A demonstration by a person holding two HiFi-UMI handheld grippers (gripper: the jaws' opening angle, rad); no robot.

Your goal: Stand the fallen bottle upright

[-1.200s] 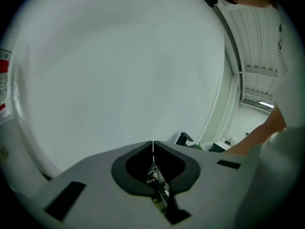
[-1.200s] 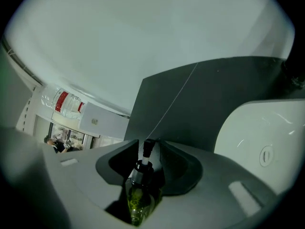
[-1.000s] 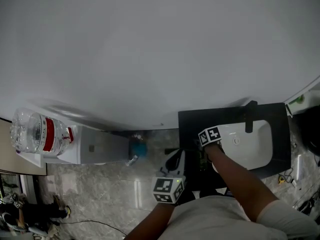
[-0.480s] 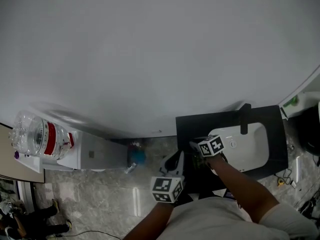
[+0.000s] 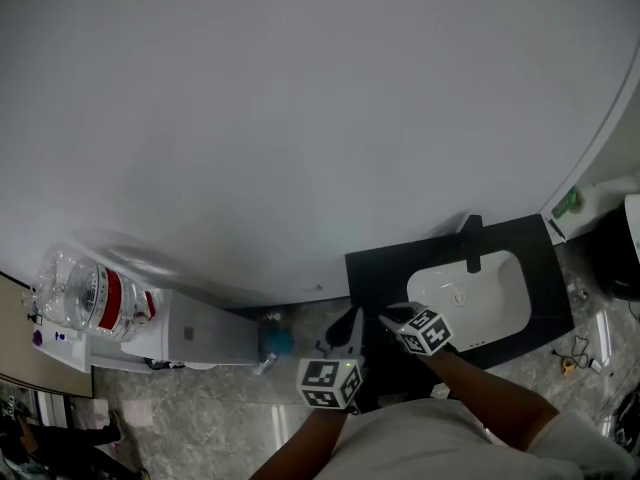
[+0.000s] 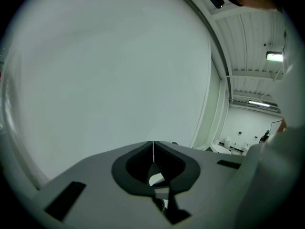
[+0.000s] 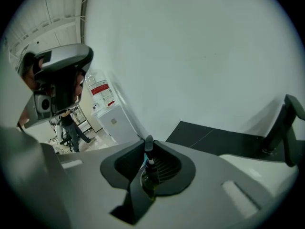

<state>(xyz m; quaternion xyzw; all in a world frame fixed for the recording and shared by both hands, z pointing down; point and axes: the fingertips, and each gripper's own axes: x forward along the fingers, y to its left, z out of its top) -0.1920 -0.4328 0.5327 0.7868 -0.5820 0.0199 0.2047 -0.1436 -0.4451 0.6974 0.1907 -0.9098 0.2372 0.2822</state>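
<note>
In the right gripper view a small dark green bottle [image 7: 150, 174] with a black cap and a white neck band sits between the jaws of my right gripper [image 7: 148, 142], which is shut on it. The cap points up and away from the camera. In the head view my right gripper [image 5: 392, 318] hangs above the near left corner of the black counter [image 5: 380, 268], and the bottle is too small to make out there. My left gripper [image 5: 352, 326] is beside it on the left. Its jaws meet in a thin line, and my left gripper [image 6: 153, 145] holds nothing.
A white basin [image 5: 495, 290] with a black faucet [image 5: 470, 240] is set in the counter against a plain white wall. To the left stands a white water dispenser [image 5: 195, 333] with a large clear jug [image 5: 85, 288]. A blue object [image 5: 275, 341] lies on the marble floor.
My right gripper has risen from beside the basin and rolled, carrying the bottle with it. The left gripper has risen a little. The head view has tilted, so the counter sits lower.
</note>
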